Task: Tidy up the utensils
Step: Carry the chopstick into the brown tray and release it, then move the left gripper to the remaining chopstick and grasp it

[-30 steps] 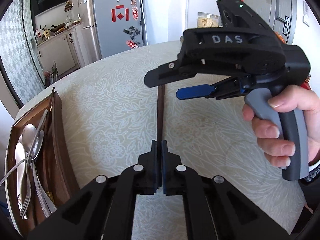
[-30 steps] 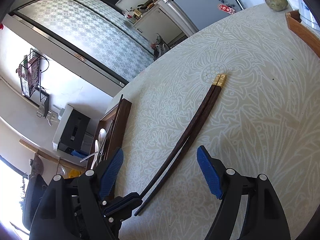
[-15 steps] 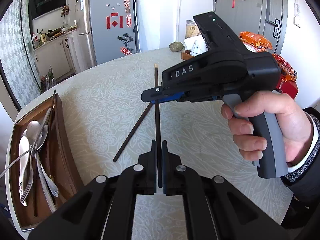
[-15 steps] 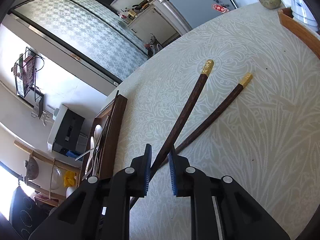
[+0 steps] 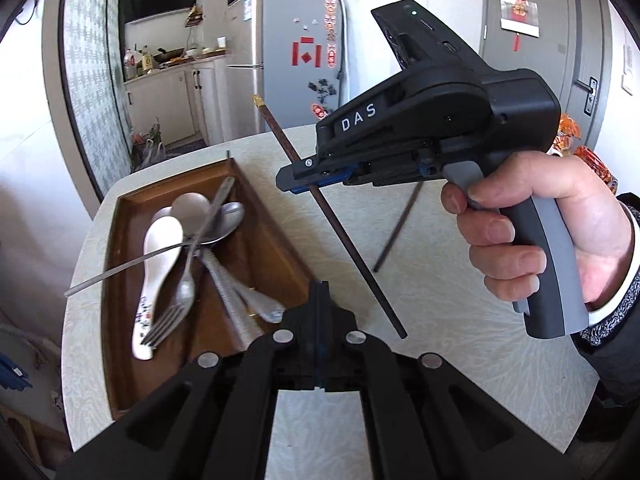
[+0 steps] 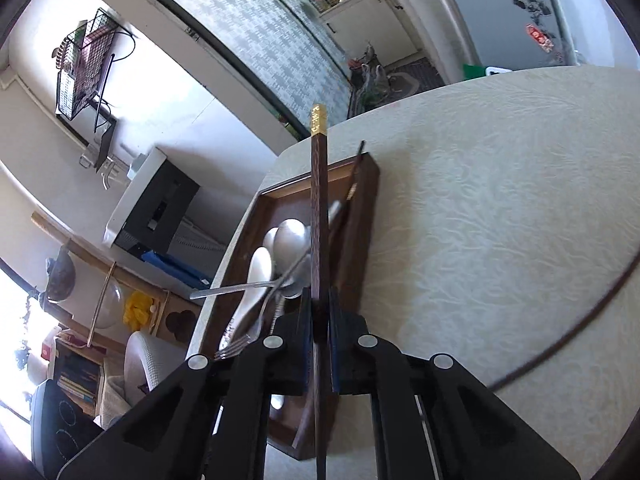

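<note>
Chopstick sits clamped in my right jaws above the wooden tray; my left jaws are together, empty.

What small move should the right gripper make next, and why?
Probably carry the chopstick a little further over the wooden tray, then lower it. The right gripper is shut on it in the air, and the tray already holds spoons and a fork.

Bright daylight, window glare at left; fisheye-warped edges w/ dark corners, slight motion blur.
</note>
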`<state>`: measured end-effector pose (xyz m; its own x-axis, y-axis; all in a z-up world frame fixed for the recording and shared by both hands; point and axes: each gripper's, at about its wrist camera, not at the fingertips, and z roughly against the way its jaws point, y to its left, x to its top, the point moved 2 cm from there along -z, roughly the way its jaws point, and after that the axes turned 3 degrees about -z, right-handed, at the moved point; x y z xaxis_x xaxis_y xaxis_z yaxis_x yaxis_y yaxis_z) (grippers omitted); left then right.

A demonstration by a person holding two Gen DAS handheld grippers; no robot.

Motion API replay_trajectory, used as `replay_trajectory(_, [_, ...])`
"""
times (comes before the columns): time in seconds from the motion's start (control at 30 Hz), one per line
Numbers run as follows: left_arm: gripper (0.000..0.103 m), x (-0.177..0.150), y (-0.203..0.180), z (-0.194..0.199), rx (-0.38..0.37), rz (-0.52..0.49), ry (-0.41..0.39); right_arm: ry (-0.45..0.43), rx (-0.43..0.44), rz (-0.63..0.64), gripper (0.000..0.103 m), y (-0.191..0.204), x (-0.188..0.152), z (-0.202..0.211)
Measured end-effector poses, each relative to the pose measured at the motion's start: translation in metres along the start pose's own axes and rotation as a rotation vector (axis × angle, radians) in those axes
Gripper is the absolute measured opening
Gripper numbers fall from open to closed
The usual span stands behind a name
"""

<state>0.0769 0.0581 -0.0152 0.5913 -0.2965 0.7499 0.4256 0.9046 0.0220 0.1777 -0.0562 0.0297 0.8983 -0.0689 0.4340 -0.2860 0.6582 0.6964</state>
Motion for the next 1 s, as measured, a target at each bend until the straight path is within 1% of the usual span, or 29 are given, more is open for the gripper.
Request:
replay_trajectory(0.07, [0.0, -0.003, 0.018, 0.003, 0.019, 0.031, -0.002, 0.02, 0.02, -0.016, 0.007, 0.01, 0.006, -0.019])
replay_trajectory(0.17, [0.0, -0.006, 0.036, 0.005, 0.022, 0.059, 0.0, 0.042, 0.031, -0.041, 0.007, 0.018, 0.012, -0.042])
replay_trajectory(0.33, [0.001, -0.008, 0.047, 0.009, 0.042, 0.079, -0.021, 0.065, -0.035, -0.026, 0.008, 0.022, 0.01, -0.073])
replay_trajectory(0.37, [0.012, -0.008, 0.048, 0.009, 0.048, 0.083, -0.026, 0.068, -0.043, -0.023, 0.008, 0.024, 0.009, -0.077])
replay_trajectory(0.4, [0.036, -0.008, 0.048, 0.01, 0.049, 0.089, -0.032, 0.071, -0.047, -0.025, 0.01, 0.024, 0.009, -0.079])
replay_trajectory(0.43, [0.045, -0.008, 0.048, 0.012, 0.047, 0.093, -0.04, 0.072, -0.046, -0.026, 0.01, 0.026, 0.008, -0.081])
replay_trajectory(0.47, [0.052, -0.008, 0.048, 0.014, 0.049, 0.099, -0.047, 0.073, -0.045, -0.021, 0.016, 0.027, 0.008, -0.081])
replay_trajectory(0.5, [0.053, -0.007, 0.048, 0.016, 0.046, 0.101, -0.048, 0.074, -0.036, -0.014, 0.033, 0.029, 0.007, -0.079])
replay_trajectory(0.57, [0.056, -0.006, 0.046, 0.019, 0.038, 0.102, -0.054, 0.057, -0.019, -0.005, 0.053, 0.032, 0.007, -0.067])
replay_trajectory(0.63, [0.059, -0.003, 0.039, 0.023, 0.023, 0.086, -0.066, 0.033, -0.007, 0.019, 0.054, 0.033, 0.006, -0.049])
replay_trajectory(0.67, [0.064, -0.002, 0.033, 0.023, 0.005, 0.073, -0.074, 0.02, -0.001, 0.031, 0.056, 0.033, 0.006, -0.036])
replay_trajectory(0.7, [0.066, 0.0, 0.026, 0.023, -0.006, 0.056, -0.078, 0.004, 0.007, 0.039, 0.06, 0.03, 0.006, -0.023])
replay_trajectory(0.77, [0.069, 0.003, 0.01, 0.018, -0.018, 0.009, -0.076, -0.031, 0.011, 0.046, 0.063, 0.02, 0.006, 0.006])
replay_trajectory(0.8, [0.07, 0.006, 0.0, 0.013, -0.021, -0.019, -0.07, -0.052, 0.008, 0.04, 0.063, 0.012, 0.007, 0.021])
replay_trajectory(0.9, [0.07, 0.014, -0.022, -0.006, -0.042, -0.058, -0.042, -0.111, -0.016, 0.018, 0.063, -0.019, 0.008, 0.06])
replay_trajectory(0.97, [0.07, 0.02, -0.04, -0.023, -0.049, -0.099, -0.007, -0.142, -0.049, -0.008, 0.063, -0.045, 0.007, 0.078])
replay_trajectory(1.0, [0.07, 0.023, -0.047, -0.033, -0.049, -0.116, 0.013, -0.145, -0.05, -0.028, 0.063, -0.059, 0.006, 0.082])
